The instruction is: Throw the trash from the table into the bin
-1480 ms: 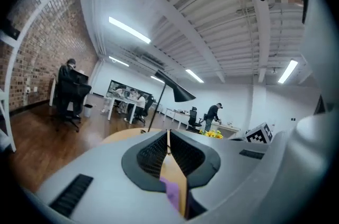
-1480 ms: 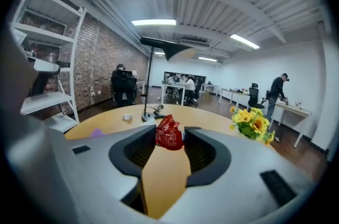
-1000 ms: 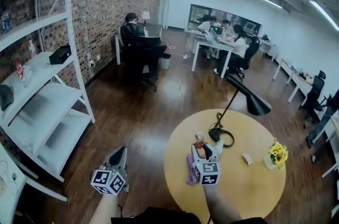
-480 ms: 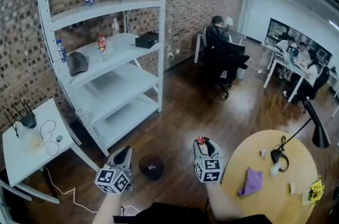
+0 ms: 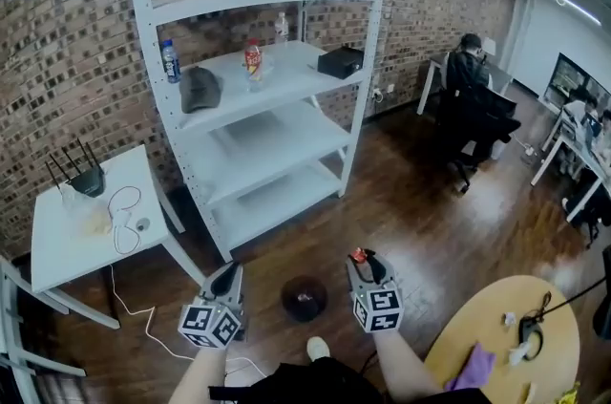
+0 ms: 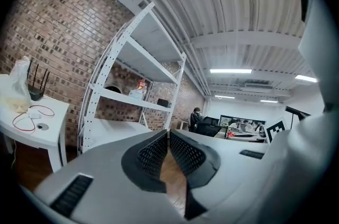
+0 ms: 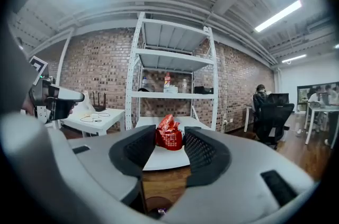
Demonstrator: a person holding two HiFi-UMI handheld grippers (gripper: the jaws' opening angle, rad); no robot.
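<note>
trash wrapper [image 7: 169,137], one, in right gripper [image 7: 169,141] jaws; one bin [image 5: 288,295].

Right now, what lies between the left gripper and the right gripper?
The dark round bin on the floor, seen in the head view between left gripper and right gripper.

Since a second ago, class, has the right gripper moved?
Yes. The right gripper, shut on a red wrapper, has left the round table leftward, now beside the bin.
</note>
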